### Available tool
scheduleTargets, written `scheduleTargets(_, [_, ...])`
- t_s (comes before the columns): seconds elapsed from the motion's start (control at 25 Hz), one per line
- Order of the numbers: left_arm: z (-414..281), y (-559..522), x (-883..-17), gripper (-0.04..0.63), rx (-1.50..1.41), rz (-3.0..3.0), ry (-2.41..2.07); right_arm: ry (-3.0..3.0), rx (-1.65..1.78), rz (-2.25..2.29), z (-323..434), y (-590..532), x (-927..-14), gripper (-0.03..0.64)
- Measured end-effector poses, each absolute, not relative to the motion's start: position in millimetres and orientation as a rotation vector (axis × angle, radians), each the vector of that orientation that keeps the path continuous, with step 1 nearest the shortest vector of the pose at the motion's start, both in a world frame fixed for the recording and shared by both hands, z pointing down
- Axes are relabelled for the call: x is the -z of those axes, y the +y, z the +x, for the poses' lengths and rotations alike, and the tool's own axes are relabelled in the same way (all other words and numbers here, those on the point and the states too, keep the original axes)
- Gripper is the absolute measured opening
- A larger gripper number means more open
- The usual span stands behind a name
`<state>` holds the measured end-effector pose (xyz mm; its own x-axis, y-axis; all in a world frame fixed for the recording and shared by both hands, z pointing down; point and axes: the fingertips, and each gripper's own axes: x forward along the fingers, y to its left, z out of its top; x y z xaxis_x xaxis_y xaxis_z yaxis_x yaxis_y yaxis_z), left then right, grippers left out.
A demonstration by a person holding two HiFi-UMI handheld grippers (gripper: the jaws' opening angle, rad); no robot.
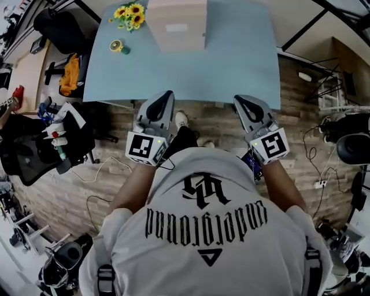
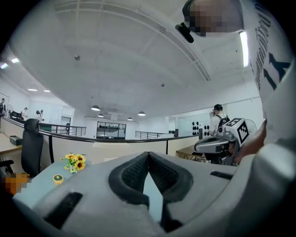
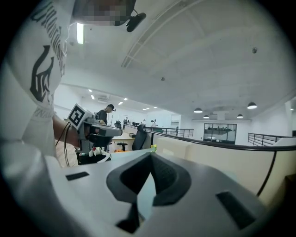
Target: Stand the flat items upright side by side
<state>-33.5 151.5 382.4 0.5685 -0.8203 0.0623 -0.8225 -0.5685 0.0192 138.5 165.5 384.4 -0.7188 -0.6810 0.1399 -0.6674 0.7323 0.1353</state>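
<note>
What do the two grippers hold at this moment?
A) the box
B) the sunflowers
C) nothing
C: the left gripper and the right gripper each show jaws shut together with nothing between them; the box sits apart on the table.

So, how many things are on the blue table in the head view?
3: a sunflower bunch at the far left corner, a small yellow-green object just nearer than it, and a tan box at the far middle. Something behind the box may be hidden.
</note>
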Motion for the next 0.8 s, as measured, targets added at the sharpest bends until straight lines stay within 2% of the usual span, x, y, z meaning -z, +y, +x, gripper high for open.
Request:
scheduleTargets(0.32, [-26.1,200.6,-372.2,-0.002,-0.07,2.753,-1.435,-2.764,0.091,1.097,144.7,219.2,-383.0,0.005])
scheduleTargets(0.8, [-70.5,218.6,-363.2,-0.002,-0.053,2.707,-1.497,-2.777,0.118,1.077,114.2,226.9,-370.1,0.005])
